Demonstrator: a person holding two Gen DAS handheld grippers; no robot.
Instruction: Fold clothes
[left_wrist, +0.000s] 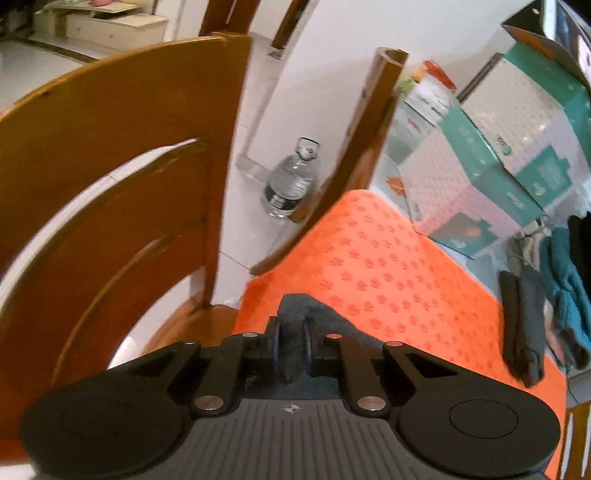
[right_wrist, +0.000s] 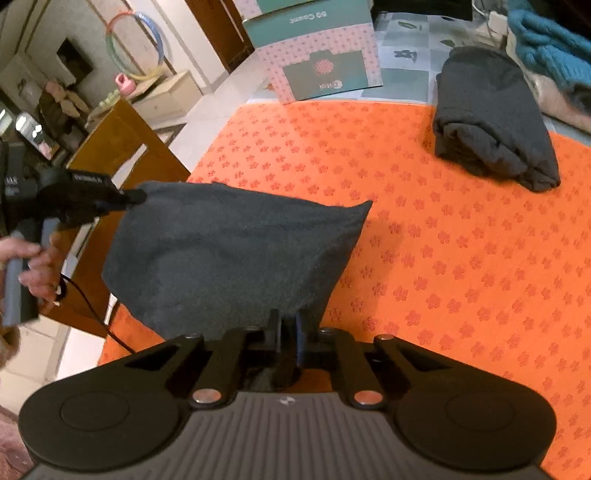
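Gripping separate corners, left gripper (left_wrist: 291, 338) and right gripper (right_wrist: 288, 332) clamp the dark grey fleece cloth (right_wrist: 229, 251), lifting it taut for folding; folded grey garment (right_wrist: 495, 118) parked at two o'clock.

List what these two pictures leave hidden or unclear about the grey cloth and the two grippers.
- Left wrist view: most of the grey cloth is hidden behind the left gripper.
- Right wrist view: the cloth's lower edge is hidden behind the right gripper.
- Right wrist view: the left gripper's fingertips are too small and dark.
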